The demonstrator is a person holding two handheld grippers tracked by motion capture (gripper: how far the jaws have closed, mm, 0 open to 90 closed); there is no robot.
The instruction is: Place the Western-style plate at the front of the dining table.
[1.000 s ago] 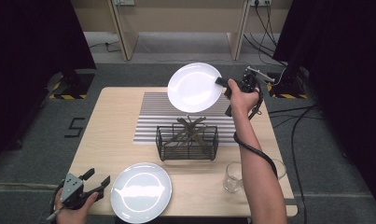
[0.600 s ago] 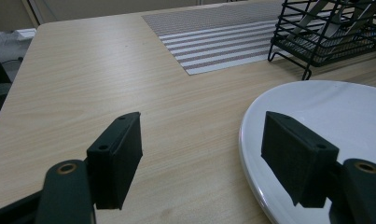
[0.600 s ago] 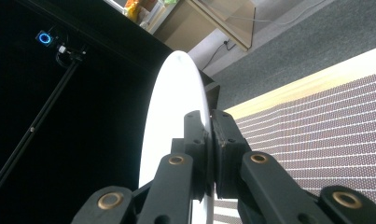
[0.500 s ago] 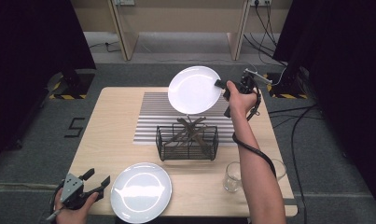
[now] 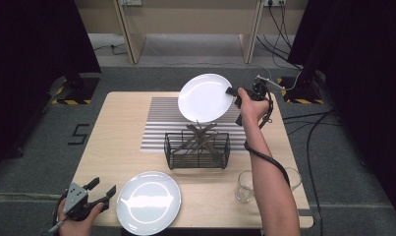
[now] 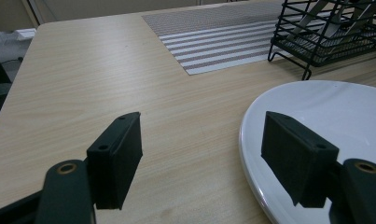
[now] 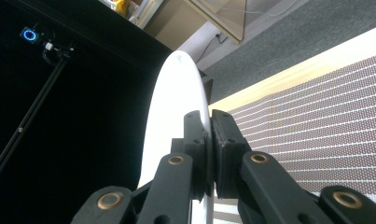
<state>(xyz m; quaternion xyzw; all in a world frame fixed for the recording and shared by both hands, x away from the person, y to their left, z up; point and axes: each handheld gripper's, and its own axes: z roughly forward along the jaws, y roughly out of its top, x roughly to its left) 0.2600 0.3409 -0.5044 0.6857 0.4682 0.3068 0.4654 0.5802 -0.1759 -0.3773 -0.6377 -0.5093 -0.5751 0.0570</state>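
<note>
The right gripper (image 5: 233, 92) clamps its fingers on a raised white plate (image 5: 205, 97) above the wire rack (image 5: 197, 149); the left gripper (image 5: 101, 193) rests with fingers spread beside a second plate (image 5: 148, 202) on the tabletop (image 5: 117, 142).

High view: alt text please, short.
The right gripper holds a white plate by its rim, tilted above a black wire rack on a wooden table. The left gripper is open beside a second plate at the near edge.

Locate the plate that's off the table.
In the high view, the lifted plate hangs tilted above the wire rack and striped mat, right of centre, its rim clamped in the right claw.
</note>
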